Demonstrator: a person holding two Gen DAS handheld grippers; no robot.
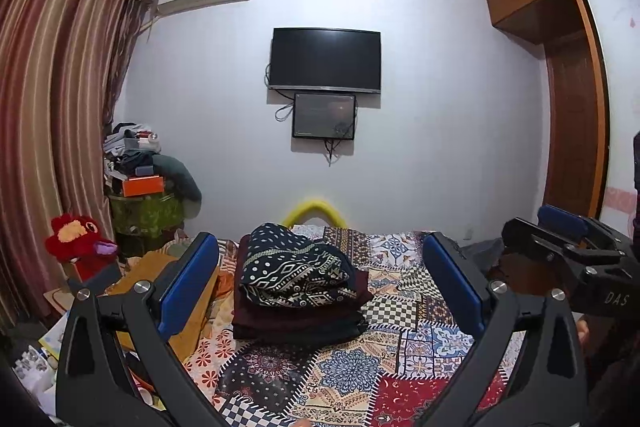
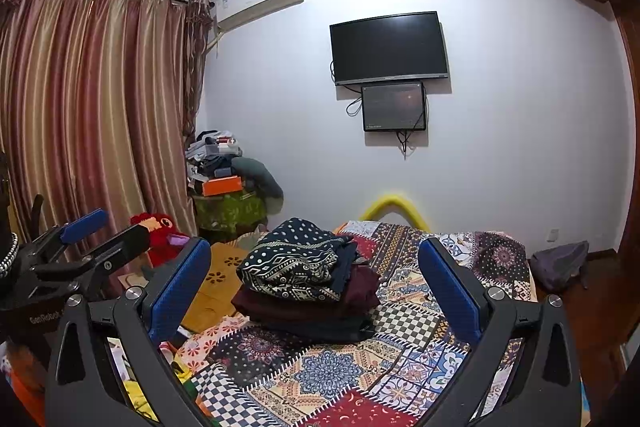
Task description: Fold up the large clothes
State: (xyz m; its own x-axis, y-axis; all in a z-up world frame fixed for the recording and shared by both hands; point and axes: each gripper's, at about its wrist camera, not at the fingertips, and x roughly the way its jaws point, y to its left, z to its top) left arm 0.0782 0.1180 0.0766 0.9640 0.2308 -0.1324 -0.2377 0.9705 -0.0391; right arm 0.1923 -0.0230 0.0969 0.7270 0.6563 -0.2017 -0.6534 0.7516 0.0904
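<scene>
Left gripper (image 1: 320,279) wide open, empty, above quilt (image 1: 404,359). Folded clothes stack (image 1: 300,291) ahead. Right gripper (image 1: 560,239) at right edge.

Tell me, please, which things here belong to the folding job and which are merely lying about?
Job: stack of folded clothes, bed, left gripper, right gripper, both open and empty.

Lying about: red plush toy, television, orange box, curtains.

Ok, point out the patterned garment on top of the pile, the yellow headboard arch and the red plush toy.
patterned garment (image 1: 296,267), left wrist view, its top fold
yellow headboard arch (image 2: 394,202), right wrist view, its crest
red plush toy (image 1: 78,239), left wrist view, its head
</scene>
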